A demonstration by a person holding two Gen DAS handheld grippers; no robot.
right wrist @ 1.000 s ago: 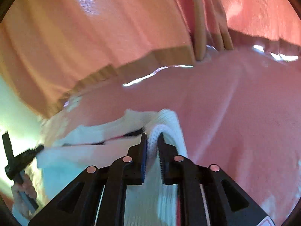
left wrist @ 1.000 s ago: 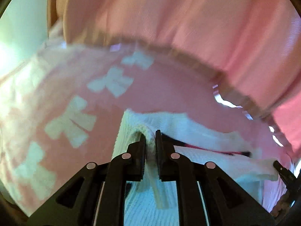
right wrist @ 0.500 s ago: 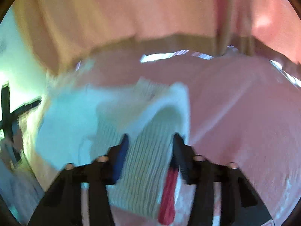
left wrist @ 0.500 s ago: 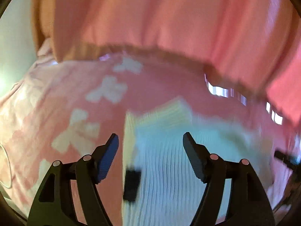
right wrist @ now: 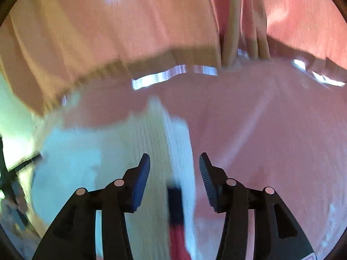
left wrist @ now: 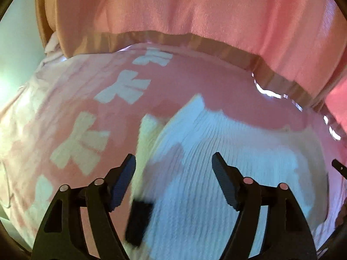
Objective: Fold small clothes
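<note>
A small white ribbed knit garment (left wrist: 216, 173) lies on a pink bedspread with white bow shapes (left wrist: 91, 99). It has a dark stripe (left wrist: 138, 223) at its near edge. My left gripper (left wrist: 173, 164) is open just above it, holding nothing. In the right wrist view the same white garment (right wrist: 121, 173) lies blurred, with a dark and red stripe (right wrist: 176, 216) near its right edge. My right gripper (right wrist: 174, 164) is open over that edge, holding nothing.
A pink curtain with a tan hem (left wrist: 195, 10) hangs along the far side of the bed, also in the right wrist view (right wrist: 130, 21). The other gripper's black tip (left wrist: 338, 169) shows at the right edge. Plain pink bedspread (right wrist: 271, 140) lies to the right.
Both grippers were shut on the garment's folded edges a second ago. They have opened and let go, and the garment now lies flat on the bed.
</note>
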